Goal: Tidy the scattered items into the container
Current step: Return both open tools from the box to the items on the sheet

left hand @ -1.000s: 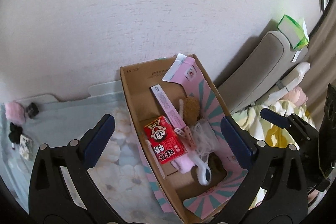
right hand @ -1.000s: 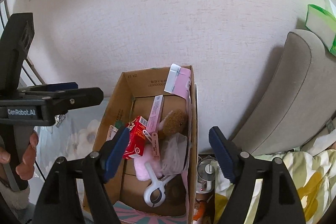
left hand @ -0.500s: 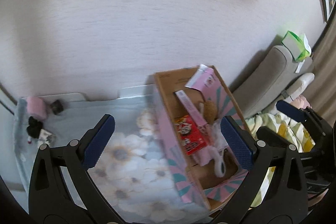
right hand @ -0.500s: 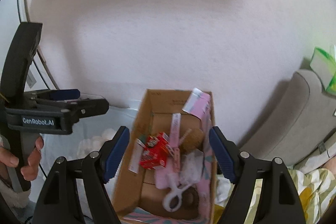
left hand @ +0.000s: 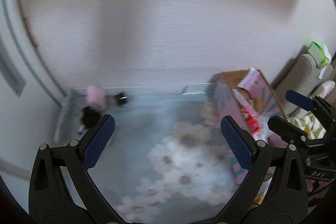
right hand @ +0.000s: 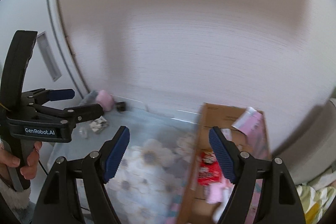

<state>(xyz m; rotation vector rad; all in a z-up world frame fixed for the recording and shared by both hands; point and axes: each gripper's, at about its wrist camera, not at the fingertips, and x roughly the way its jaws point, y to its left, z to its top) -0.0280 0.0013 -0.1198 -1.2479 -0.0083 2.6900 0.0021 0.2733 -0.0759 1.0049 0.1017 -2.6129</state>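
The cardboard box (left hand: 229,79) (right hand: 218,114) with pink patterned sides stands at the right of a floral cloth (left hand: 168,152) (right hand: 142,161); a red packet (right hand: 208,169) and other pink items lie inside. In the far left corner lie a pink fluffy item (left hand: 95,96) (right hand: 105,99), a small black cube (left hand: 120,99) (right hand: 120,107), a black item (left hand: 89,117) and a black-and-white patterned piece (right hand: 98,123). My left gripper (left hand: 166,135) (right hand: 84,103) is open and empty over the cloth. My right gripper (right hand: 169,152) (left hand: 287,107) is open and empty, over the box's left edge.
A white wall (left hand: 157,24) runs behind the cloth, with a white door frame (right hand: 61,35) at the left. A grey chair back (left hand: 304,68) with a green-and-white packet (left hand: 319,54) stands right of the box. A hand (right hand: 27,161) holds the left gripper's handle. Both views are blurred.
Both grippers swung left and up, away from the box toward the corner items; the box slid to the right of each view. Both stayed open and empty.
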